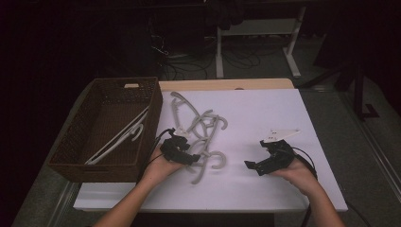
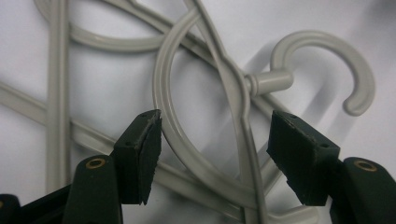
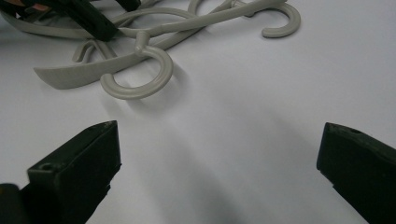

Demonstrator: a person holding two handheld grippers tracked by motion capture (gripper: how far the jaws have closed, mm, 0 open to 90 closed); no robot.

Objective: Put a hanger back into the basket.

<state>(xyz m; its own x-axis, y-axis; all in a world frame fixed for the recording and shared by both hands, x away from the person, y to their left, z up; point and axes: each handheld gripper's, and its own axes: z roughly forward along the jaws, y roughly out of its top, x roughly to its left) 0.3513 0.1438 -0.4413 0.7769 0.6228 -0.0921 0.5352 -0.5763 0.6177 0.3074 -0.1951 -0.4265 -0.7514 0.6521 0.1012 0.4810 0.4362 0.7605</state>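
Note:
Several grey plastic hangers point(image 1: 204, 126) lie tangled on the white table top point(image 1: 265, 113), just right of a brown wicker basket point(image 1: 71, 138). My left gripper point(image 1: 191, 158) hovers low over the near end of the pile. In the left gripper view it point(image 2: 215, 149) is open, with one hanger's arm point(image 2: 243, 116) and a curved hook loop point(image 2: 161, 98) between the jaws, untouched. The hook point(image 2: 327, 51) of that hanger curls beyond. My right gripper point(image 1: 251, 166) stands open over bare table to the right; in its own view it point(image 3: 219, 158) holds nothing, and a hanger hook point(image 3: 140, 77) lies ahead.
A white hanger point(image 1: 120, 136) lies slanted inside the basket. A grey three-cornered plate point(image 1: 280, 135) rides on the right gripper. The floor behind the table carries cables and white table legs point(image 1: 220, 45). The left gripper point(image 3: 88, 16) is seen at the top left of the right gripper view.

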